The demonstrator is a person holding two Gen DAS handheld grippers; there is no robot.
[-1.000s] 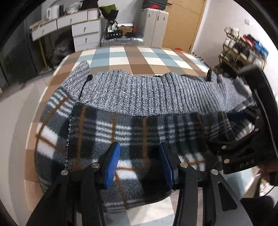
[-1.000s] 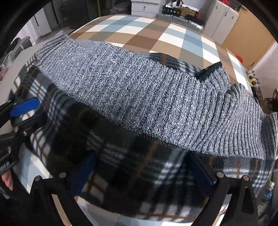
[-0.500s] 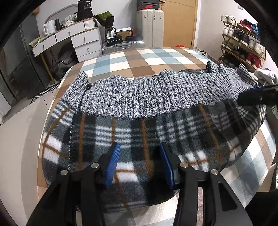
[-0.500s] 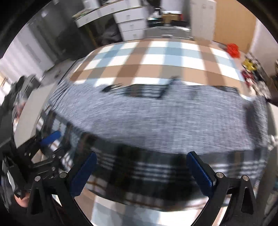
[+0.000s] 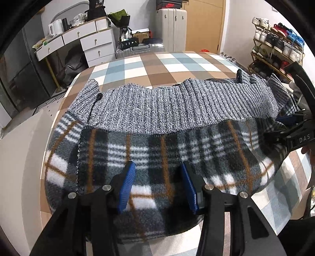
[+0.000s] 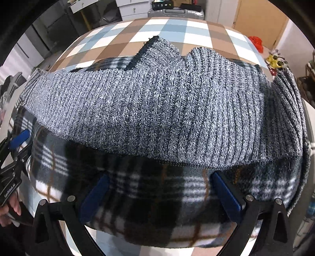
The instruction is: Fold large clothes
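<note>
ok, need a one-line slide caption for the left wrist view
Left gripper with open fingers over a plaid fleece garment, grey knit panel folded across it, on a checked bed.

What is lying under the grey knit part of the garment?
Under the grey knit, plaid fleece shows at its near and far edges, on the checked cover. Anything more beneath the knit is covered.

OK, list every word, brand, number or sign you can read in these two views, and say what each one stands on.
"DAS": white letters on the black body of the right gripper, at the right edge of the left wrist view.
"30", partly cut off: on the dark object on top of the white drawer unit.
White lettering on the left gripper body in the right wrist view: too small and tilted to read.
</note>
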